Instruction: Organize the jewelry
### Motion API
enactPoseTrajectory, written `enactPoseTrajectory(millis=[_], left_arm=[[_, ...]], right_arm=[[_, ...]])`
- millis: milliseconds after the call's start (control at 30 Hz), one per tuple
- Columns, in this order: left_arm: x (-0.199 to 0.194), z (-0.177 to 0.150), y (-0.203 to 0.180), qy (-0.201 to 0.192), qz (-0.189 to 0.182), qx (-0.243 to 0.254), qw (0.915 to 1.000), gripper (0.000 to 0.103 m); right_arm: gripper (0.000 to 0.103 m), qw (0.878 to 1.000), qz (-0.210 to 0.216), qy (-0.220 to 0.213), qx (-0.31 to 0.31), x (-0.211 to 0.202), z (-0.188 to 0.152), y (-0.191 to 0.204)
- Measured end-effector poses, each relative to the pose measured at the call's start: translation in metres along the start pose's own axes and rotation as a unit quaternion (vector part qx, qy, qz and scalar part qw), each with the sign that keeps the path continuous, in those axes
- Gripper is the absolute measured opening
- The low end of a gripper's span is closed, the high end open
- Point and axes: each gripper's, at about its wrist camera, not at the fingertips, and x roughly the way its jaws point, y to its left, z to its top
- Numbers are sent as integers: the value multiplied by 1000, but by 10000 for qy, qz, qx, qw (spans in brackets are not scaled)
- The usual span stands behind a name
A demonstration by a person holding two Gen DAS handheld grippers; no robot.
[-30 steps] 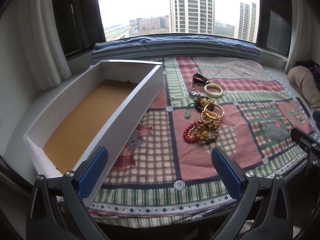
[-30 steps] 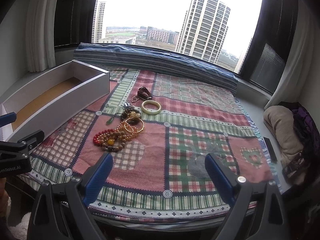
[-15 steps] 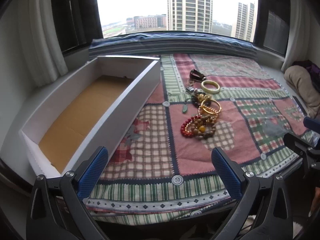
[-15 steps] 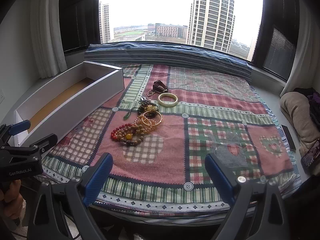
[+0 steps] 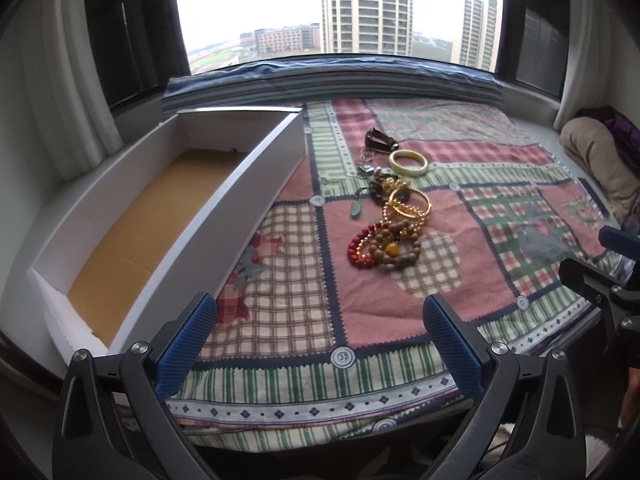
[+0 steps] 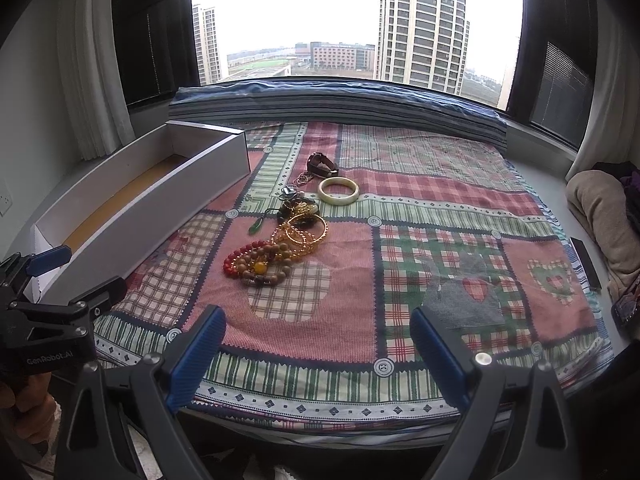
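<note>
On the patchwork cloth [image 5: 280, 280] the jewelry was found heaped in one loose cluster, well apart from both grippers and just right of the long white box [image 5: 224, 216], whose brown floor held nothing visible. The left gripper [image 5: 320, 344] was held above the near edge of the cloth with its fingers spread wide and nothing between them; the right gripper [image 6: 318, 350] was likewise held wide apart and empty, low over the near hem.

Nearest in the cluster lay the wooden bead bracelet [image 5: 400, 254], touching the red bead bracelet [image 5: 358, 246] and overlapped by the gold bangles [image 5: 410, 206]. Farther back the pale jade bangle [image 6: 338, 191] lay by itself — the only piece judged to be free of its neighbours. A small green pendant [image 6: 255, 226] on a dark cord sat at the left edge of the heap (the cord's path into the pile could not be followed).

No piece was judged to have been sorted yet; the step in hand was taken to be the first approach. It was judged best that a single strand be pinched at its outer edge, away from the overlaps, and lifted slowly — beads roll, and tangled strands would likely be dragged along. The jade bangle was considered the easiest first pick: rigid, isolated, to be gripped across its rim.
</note>
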Motion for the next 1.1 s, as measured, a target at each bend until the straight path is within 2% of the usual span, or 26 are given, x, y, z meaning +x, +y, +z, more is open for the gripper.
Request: enactPoseTrajectory(millis=[200, 733, 900, 1100], left_arm=[[9, -2, 1, 155, -117, -31, 9998, 103], [21, 0, 3, 262, -309, 63, 9992, 103], [23, -3, 3, 323, -319, 77, 9989, 102], [23, -7, 10, 374, -258, -4, 9990, 103]], right_arm=[[95, 10000, 21, 61, 27, 4, -1, -1], [95, 9997, 115, 179, 123, 13, -7, -6], [95, 9984, 478, 286, 107, 29, -9, -4], [95, 9892, 1293, 393, -561, 75, -2, 15]])
